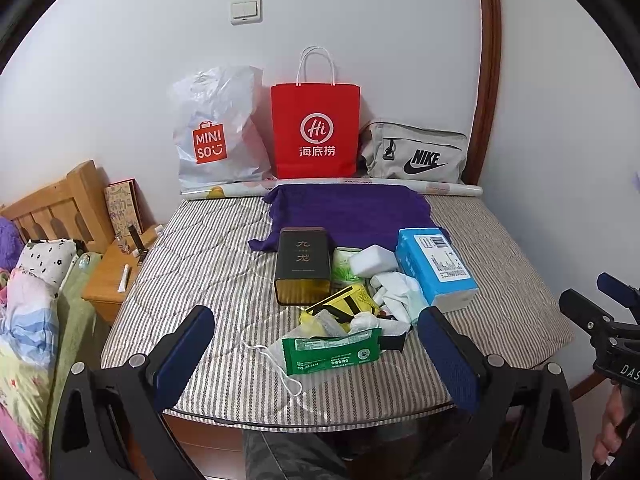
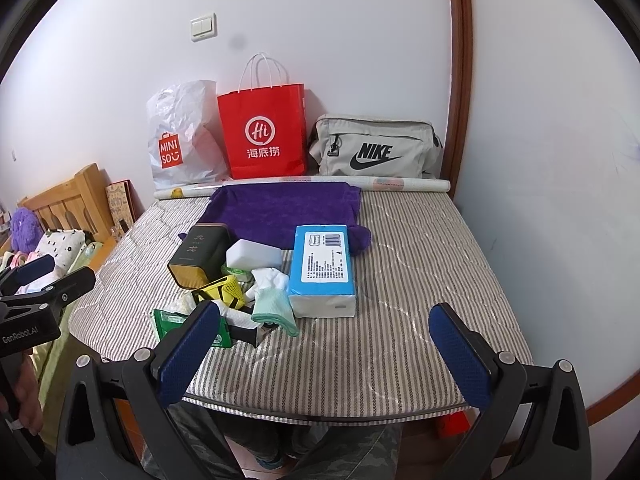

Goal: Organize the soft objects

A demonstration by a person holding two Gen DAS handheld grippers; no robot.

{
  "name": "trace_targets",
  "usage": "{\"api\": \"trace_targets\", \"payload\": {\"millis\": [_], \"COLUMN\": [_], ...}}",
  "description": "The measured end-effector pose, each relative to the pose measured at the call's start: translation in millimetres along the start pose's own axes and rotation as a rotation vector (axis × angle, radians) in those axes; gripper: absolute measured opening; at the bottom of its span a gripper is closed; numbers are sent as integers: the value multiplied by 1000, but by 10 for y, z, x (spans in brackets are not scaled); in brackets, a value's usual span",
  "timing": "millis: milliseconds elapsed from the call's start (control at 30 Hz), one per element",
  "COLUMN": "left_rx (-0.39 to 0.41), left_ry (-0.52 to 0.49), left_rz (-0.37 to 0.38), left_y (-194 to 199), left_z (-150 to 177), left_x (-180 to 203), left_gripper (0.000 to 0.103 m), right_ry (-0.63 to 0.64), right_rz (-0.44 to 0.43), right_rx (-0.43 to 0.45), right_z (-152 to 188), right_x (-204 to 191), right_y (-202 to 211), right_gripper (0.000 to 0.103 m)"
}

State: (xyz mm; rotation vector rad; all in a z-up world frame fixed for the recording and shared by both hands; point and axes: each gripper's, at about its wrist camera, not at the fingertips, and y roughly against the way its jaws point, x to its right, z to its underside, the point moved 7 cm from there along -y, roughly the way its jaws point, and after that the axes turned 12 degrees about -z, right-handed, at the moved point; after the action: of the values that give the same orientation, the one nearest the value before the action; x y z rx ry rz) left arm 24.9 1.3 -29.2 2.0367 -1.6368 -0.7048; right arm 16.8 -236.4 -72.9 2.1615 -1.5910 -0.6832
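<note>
I hold my left gripper [image 1: 316, 356] and right gripper [image 2: 324, 354] back at the near edge of the bed [image 2: 420, 248], fingers wide and empty, since the soft pile [image 1: 360, 300] lies mid-bed before three bags [image 1: 316, 132] awaiting sorting.

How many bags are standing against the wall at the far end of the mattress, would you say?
3: the white Miniso plastic bag on the left, the red paper bag in the middle, and the grey Nike bag on the right. Nothing suggests another hidden behind them.
</note>
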Motion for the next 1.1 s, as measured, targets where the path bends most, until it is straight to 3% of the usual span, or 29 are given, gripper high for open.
{"api": "trace_targets", "payload": {"millis": [533, 733, 900, 1100], "left_rx": [17, 30, -4, -28], "left_ry": [-4, -38, -60, -188], "left_rz": [5, -6, 13, 1], "left_y": [-12, -151, -432, -748], "left_z": [-46, -70, 51, 373], "left_x": [15, 48, 88, 216], "left_gripper": [103, 103, 103, 103], "right_ry": [7, 9, 7, -7], "right_rz": [-3, -48, -54, -57], "right_rx": [-3, -17, -28, -71], "right_z": [18, 49, 87, 174], "right_x": [-22, -63, -27, 49], "right_y": [-53, -199, -341, -571], "right_gripper": [103, 103, 103, 103]}}
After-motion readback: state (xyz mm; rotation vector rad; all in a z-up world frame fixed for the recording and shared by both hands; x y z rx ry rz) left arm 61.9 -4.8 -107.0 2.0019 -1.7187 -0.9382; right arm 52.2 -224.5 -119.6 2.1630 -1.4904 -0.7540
